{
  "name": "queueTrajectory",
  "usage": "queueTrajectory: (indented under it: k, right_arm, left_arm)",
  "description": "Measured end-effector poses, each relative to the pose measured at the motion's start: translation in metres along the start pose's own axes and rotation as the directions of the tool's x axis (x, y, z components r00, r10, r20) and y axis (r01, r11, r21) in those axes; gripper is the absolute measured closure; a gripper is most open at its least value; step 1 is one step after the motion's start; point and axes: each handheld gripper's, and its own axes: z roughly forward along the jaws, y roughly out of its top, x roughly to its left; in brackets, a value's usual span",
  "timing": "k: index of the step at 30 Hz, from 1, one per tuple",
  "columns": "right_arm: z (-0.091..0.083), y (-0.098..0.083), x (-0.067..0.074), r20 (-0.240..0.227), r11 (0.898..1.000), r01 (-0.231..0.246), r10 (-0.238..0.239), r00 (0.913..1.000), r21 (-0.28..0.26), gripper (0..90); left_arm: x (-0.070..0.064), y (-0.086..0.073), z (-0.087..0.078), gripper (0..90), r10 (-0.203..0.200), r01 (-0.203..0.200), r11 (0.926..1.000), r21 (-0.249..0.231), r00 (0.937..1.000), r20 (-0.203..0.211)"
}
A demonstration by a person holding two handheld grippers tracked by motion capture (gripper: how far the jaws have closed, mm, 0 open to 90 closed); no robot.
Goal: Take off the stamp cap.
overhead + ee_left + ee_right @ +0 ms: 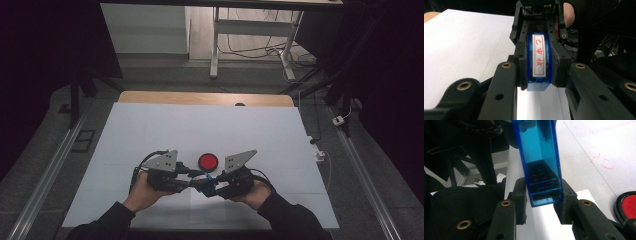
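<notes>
Two grippers, left gripper (pixel 186 181) and right gripper (pixel 214 184), jaws clamping one blue stamp (pixel 538 61), one red ink pad (pixel 208 161) nearby.

Stamp (pixel 204 182) between grippers — pad (pixel 208 161) behind.

The red pad (pixel 627 206) was cut off by the right gripper view's edge; gripper pads hid the blue stamp's (pixel 539 61) sides.

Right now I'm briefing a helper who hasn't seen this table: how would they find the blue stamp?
On the white table, look near the front edge where the two grippers meet. The blue stamp is clamped between both, see-through blue with red characters on a white label, unlike the round red pad beyond.
</notes>
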Motion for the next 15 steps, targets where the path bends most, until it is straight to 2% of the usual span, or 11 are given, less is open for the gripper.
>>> queueTrajectory:
  k: [9,15]
  right_arm:
    - [-0.0011,0.0001,-0.0025,-0.029,1.0,-0.026,0.026,0.9993,-0.016,67.9]
    - [-0.001,0.0003,-0.0027,-0.029,0.997,-0.081,0.08,0.9963,-0.01,68.0]
  left_arm:
    - [0.0001,0.0001,-0.0011,70.1,0.017,-0.017,0.9998,-0.013,0.9999,0.002]
    - [-0.0004,0.0005,-0.0014,70.2,0.029,-0.029,0.9995,-0.008,0.9995,-0.007]
